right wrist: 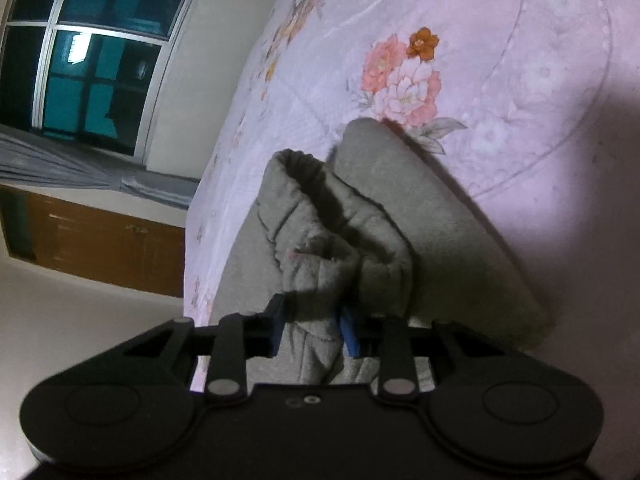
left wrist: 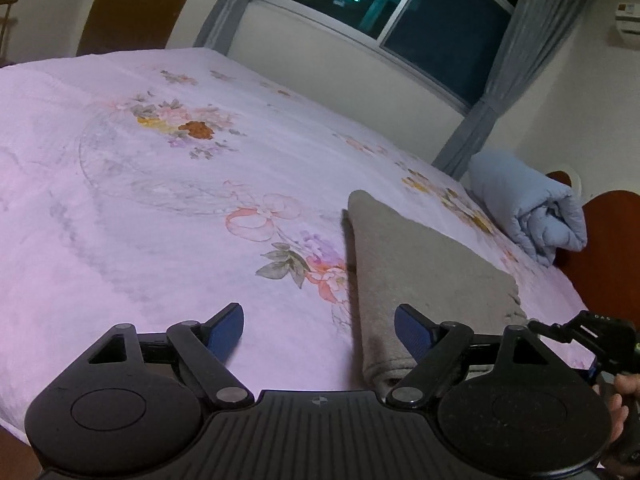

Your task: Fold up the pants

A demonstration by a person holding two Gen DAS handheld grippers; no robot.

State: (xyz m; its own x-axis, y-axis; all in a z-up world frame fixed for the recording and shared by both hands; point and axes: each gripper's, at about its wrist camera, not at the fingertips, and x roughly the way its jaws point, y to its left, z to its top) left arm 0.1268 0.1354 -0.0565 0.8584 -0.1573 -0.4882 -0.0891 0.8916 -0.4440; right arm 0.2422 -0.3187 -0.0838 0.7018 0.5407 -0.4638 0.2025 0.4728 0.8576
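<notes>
The grey pants (left wrist: 416,264) lie as a folded strip on the pink floral bedspread (left wrist: 160,208). My left gripper (left wrist: 320,328) is open and empty just above the bed, its right finger over the near end of the pants. My right gripper (right wrist: 314,330) is shut on a bunched end of the grey pants (right wrist: 320,240) and holds it lifted above the rest of the garment. The right gripper also shows in the left wrist view (left wrist: 592,340) at the right edge, held by a hand.
A rolled light-blue quilt (left wrist: 532,208) lies at the bed's far right by a wooden headboard (left wrist: 612,248). A window with grey curtains (left wrist: 500,80) stands behind the bed. A wooden cabinet (right wrist: 100,236) stands past the bed's edge.
</notes>
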